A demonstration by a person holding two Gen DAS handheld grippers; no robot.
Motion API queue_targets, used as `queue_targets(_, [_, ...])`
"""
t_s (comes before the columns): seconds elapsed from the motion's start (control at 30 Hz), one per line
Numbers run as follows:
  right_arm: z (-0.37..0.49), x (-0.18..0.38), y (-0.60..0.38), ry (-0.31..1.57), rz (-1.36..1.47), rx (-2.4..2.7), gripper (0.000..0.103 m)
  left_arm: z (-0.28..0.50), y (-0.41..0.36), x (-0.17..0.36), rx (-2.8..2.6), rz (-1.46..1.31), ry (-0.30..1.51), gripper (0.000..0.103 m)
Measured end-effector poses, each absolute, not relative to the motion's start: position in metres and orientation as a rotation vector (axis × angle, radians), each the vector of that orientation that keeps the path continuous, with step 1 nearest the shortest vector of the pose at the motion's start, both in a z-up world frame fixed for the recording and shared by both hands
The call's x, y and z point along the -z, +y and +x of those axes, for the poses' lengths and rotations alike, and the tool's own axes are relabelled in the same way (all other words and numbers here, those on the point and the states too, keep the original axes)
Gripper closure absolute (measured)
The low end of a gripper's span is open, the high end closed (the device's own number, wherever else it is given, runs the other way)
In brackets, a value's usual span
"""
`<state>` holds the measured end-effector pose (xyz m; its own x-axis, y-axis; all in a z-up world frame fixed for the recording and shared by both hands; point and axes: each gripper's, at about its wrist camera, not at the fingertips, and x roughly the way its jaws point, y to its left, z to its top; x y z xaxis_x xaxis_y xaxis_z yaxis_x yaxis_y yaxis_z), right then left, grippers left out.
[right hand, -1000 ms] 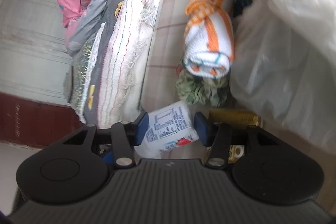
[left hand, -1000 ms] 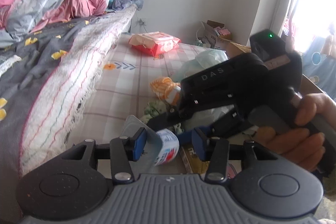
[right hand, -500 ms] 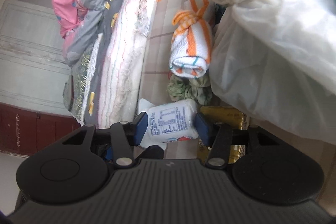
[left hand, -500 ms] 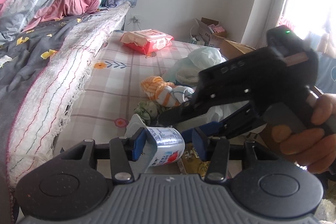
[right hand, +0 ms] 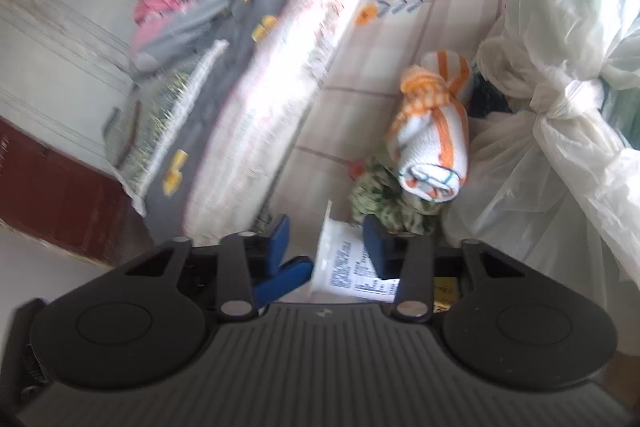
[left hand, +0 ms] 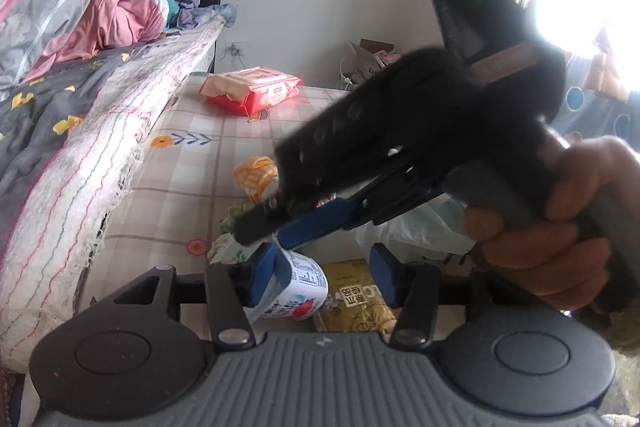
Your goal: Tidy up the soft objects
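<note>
Down low over the checked floral tabletop [left hand: 192, 183], the left gripper [left hand: 322, 277] is spread, its left blue pad touching a small white printed yogurt cup [left hand: 294, 293] lying on its side. Just above, the right gripper [right hand: 326, 247] also stands spread, the same cup [right hand: 348, 271] between its pads. A rolled orange-and-white striped towel [right hand: 434, 139] rests on a crumpled green patterned cloth [right hand: 384, 201], beside a knotted translucent plastic bag [right hand: 560, 107]

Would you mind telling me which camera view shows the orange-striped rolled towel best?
The right wrist view: the rolled towel lies whole and unobstructed beside the white plastic bag. In the left wrist view, the right gripper hides most of it.
</note>
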<state>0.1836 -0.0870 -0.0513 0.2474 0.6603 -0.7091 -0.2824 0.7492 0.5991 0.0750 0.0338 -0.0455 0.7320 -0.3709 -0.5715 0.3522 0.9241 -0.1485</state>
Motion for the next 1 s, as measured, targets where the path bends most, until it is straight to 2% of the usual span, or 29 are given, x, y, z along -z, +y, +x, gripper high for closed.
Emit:
queue_targets(0.13, [0.179, 0.057, -0.097, 1.149, 0.417, -0.669, 0.075, 0.073, 0.043, 0.045, 0.390, -0.048, 0.653, 0.046])
queue_targets(0.2, [0.180, 0.059, -0.101, 1.150, 0.433, -0.665, 0.075, 0.070, 0.048, 0.045, 0.367, -0.040, 0.650, 0.039])
queue_targets(0.27, [0.180, 0.061, -0.105, 1.151, 0.447, -0.664, 0.075, 0.069, 0.055, 0.048, 0.341, -0.046, 0.659, 0.025])
queue_targets(0.37, [0.180, 0.063, -0.108, 1.155, 0.472, -0.668, 0.075, 0.077, 0.060, 0.058, 0.329, -0.086, 0.724, 0.022])
queue_targets(0.5, [0.180, 0.065, -0.110, 1.153, 0.499, -0.666, 0.075, 0.097, 0.061, 0.072, 0.346, -0.157, 0.788, 0.024])
queue_targets(0.63, [0.178, 0.066, -0.112, 1.143, 0.504, -0.654, 0.075, 0.102, 0.061, 0.073, 0.335, -0.235, 0.761, 0.025])
queue_targets(0.87, [0.177, 0.072, -0.122, 1.142, 0.563, -0.646, 0.076, 0.112, 0.065, 0.080, 0.286, -0.331, 0.754, 0.041])
queue_targets(1.0, [0.175, 0.073, -0.125, 1.144, 0.586, -0.643, 0.077, 0.118, 0.070, 0.090, 0.274, -0.448, 0.831, 0.039])
